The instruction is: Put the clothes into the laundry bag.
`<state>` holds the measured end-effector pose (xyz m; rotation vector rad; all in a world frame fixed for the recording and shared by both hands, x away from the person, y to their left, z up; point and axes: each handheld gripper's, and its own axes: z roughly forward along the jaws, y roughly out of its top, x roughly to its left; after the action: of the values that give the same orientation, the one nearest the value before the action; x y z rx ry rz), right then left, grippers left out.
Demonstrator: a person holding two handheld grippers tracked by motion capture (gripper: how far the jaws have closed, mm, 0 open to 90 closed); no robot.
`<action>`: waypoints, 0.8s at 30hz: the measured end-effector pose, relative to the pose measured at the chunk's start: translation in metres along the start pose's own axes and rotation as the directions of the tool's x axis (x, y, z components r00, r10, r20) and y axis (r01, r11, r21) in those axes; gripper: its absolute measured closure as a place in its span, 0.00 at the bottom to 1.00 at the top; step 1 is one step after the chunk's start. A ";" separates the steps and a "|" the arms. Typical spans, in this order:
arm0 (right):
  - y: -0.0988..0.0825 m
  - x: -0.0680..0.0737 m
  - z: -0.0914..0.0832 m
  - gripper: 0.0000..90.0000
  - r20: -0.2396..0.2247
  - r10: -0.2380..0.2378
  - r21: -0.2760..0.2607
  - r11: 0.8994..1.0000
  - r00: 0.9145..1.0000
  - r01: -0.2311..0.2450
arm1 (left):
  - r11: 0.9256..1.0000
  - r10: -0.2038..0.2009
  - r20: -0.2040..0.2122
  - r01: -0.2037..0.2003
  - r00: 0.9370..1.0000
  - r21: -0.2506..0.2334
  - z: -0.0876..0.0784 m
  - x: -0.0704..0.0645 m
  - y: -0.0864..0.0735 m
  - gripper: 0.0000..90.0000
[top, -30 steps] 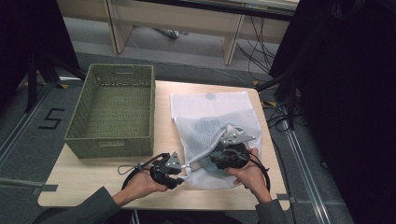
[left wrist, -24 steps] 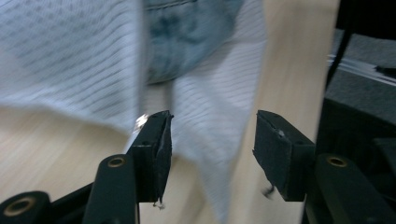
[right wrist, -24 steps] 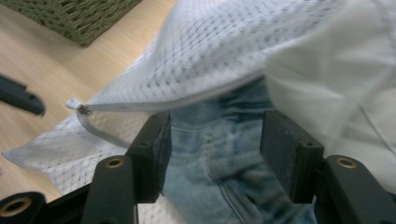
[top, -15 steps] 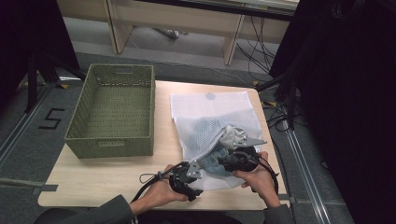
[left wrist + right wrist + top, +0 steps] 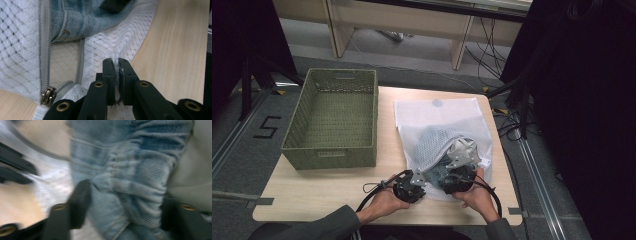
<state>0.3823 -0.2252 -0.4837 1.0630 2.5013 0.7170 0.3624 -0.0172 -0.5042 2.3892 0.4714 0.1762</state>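
Observation:
A white mesh laundry bag (image 5: 437, 117) lies on the wooden table (image 5: 312, 197) with a blue denim garment (image 5: 432, 145) inside. My left gripper (image 5: 423, 177) sits at the bag's near edge. Its jaws have just closed, and in the left gripper view the left gripper (image 5: 117, 63) is shut on a fold of mesh (image 5: 105, 47) beside the grey zipper (image 5: 44, 37). My right gripper (image 5: 453, 167) reaches into the bag's opening. In the right gripper view the right gripper (image 5: 125, 195) has bunched denim (image 5: 140, 170) pressed between its wide-set jaws, which have just closed a little further.
An empty green woven basket (image 5: 329, 157) stands on the table's left half, next to the bag. The zipper pull (image 5: 48, 96) rests near my left jaws. Cables and desk legs lie on the floor beyond the table. Bare wood (image 5: 175, 50) shows to the right of the mesh.
My left gripper has moved right to the bag's near edge. The right gripper has come down and nearer with the denim, and the bag's near part has bunched up.

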 end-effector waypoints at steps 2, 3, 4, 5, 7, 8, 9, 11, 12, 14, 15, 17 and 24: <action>0.005 0.000 0.002 0.66 0.025 0.000 0.027 1.000 1.000 -0.001 | 1.000 0.003 0.002 -0.003 1.000 -0.002 0.000 0.000 0.000 0.94; 0.006 -0.001 0.004 0.73 0.047 -0.023 0.027 0.999 0.999 0.021 | 1.000 -0.006 0.007 0.006 1.000 -0.001 0.000 -0.001 -0.001 0.95; 0.007 -0.001 0.007 0.77 0.060 -0.021 0.025 0.999 0.998 0.019 | 1.000 0.001 0.006 -0.001 1.000 -0.002 0.000 -0.001 -0.001 0.95; 0.008 -0.003 0.008 0.80 0.069 -0.035 0.026 0.999 0.997 0.033 | 1.000 0.019 0.003 -0.019 1.000 0.002 -0.001 0.000 0.000 0.96; 0.013 -0.007 0.009 0.84 0.093 -0.022 0.010 1.000 0.995 0.021 | 1.000 0.015 0.005 -0.015 1.000 0.000 -0.001 -0.001 -0.001 0.96; 0.017 -0.008 0.009 0.84 0.108 0.012 -0.008 1.000 0.994 -0.011 | 1.000 0.011 0.009 -0.011 1.000 0.000 -0.001 -0.002 -0.002 0.96; 0.021 -0.012 0.010 0.85 0.127 0.022 -0.022 1.000 0.992 -0.019 | 1.000 0.023 0.009 -0.023 1.000 0.001 -0.001 -0.001 -0.002 0.97; 0.031 -0.023 0.011 0.86 0.167 0.072 -0.073 0.995 0.983 -0.061 | 1.000 0.009 0.014 -0.009 1.000 0.002 -0.002 -0.003 -0.002 0.97; 0.036 -0.028 0.013 0.85 0.177 0.115 -0.099 0.990 0.977 -0.099 | 1.000 0.019 0.007 -0.019 1.000 0.000 -0.002 -0.003 -0.003 0.97; 0.043 -0.035 0.018 0.84 0.177 0.167 -0.116 0.982 0.970 -0.148 | 1.000 0.029 0.005 -0.029 1.000 0.002 -0.003 -0.003 -0.003 0.97; 0.044 -0.037 0.023 0.83 0.180 0.177 -0.132 0.979 0.968 -0.155 | 1.000 0.012 0.007 -0.012 1.000 -0.009 -0.002 -0.004 -0.003 0.97; 0.042 -0.036 0.034 0.76 0.175 0.173 -0.136 0.979 0.969 -0.150 | 1.000 0.012 0.003 -0.012 1.000 -0.015 -0.002 -0.003 -0.003 0.97; 0.043 -0.034 0.013 0.52 -0.027 0.207 -0.130 0.969 0.978 -0.209 | 1.000 0.015 0.003 -0.015 1.000 0.021 -0.009 0.004 -0.008 0.96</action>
<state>0.4364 -0.2205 -0.4665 1.2871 2.3380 0.9373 0.3612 -0.0044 -0.5024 2.4140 0.4559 0.1761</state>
